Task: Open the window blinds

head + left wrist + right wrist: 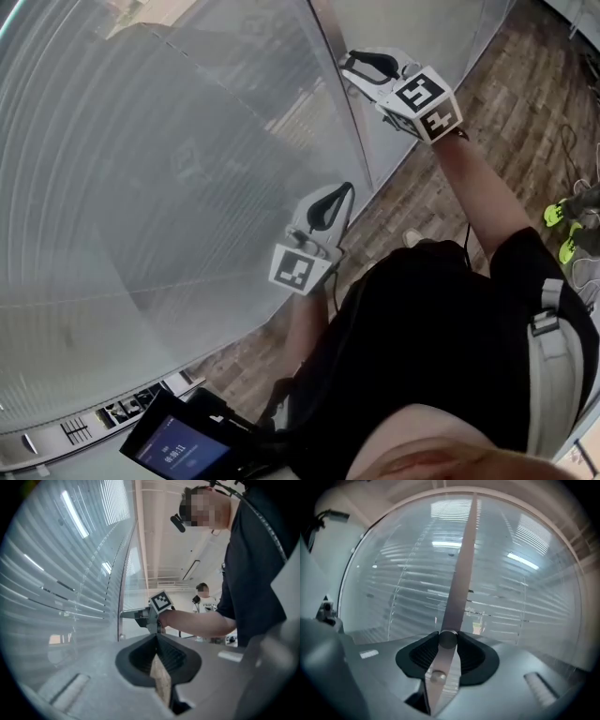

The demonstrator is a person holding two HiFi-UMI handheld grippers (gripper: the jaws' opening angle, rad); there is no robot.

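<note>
Right claw (448, 639) pinches the slim grey tilt wand (464, 559) hanging just in front of the pale horizontal-slat window blinds (393, 588) — slats look mostly shut. Left claw (157, 641) closed, empty, beside the blinds. Twist about the wand's own axis — firm pinch, no sideways pull.

A brown wood-plank floor (506, 103) with mixed light and dark boards runs diagonally from the upper right of the head view down towards the lower middle. It carries only a few items, all at the right side. A pair of neon yellow-green shoes (561, 229) lies at the right edge, about halfway down. Just above them a thin dark cable (568, 155) loops loosely across the boards. Nearer the frame's centre, a small pale shoe tip (412, 238) rests on the planks; the rest of it is hidden.
</note>
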